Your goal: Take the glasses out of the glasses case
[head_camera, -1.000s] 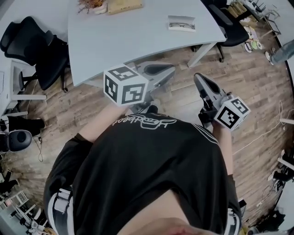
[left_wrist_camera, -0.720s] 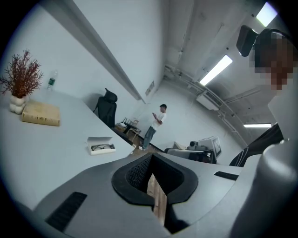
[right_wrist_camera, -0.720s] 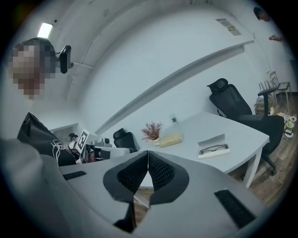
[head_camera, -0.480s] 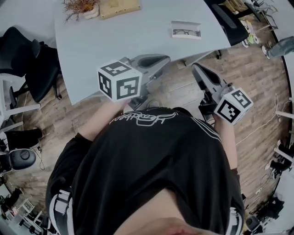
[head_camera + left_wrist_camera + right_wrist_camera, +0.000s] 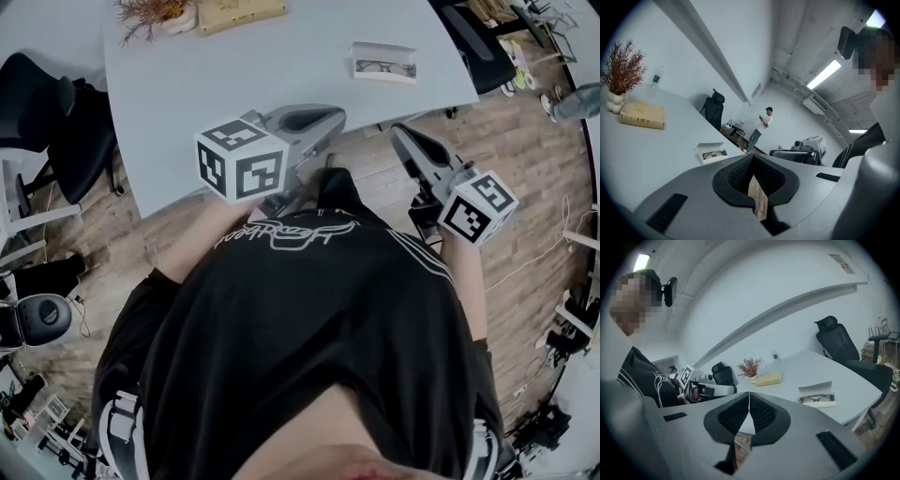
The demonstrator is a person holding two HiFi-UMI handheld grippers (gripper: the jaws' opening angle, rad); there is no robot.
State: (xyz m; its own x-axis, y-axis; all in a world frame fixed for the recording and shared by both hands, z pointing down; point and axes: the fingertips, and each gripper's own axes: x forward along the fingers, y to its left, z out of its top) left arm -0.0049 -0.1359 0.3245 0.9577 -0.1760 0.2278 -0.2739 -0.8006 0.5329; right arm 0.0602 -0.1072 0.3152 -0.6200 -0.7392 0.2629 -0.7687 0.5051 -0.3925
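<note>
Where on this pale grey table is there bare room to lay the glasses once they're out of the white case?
The widest bare patch is the middle of the pale grey table, left of the open white glasses case, down to the near edge. Crowding is only along the far edge: the tan book-shaped box and the dried sprigs in a white vase.

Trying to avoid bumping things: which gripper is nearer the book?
Left. The left gripper hangs at the near edge of the table, the book ahead to its left; the right gripper is off the table, over the floor, farther away.
</note>
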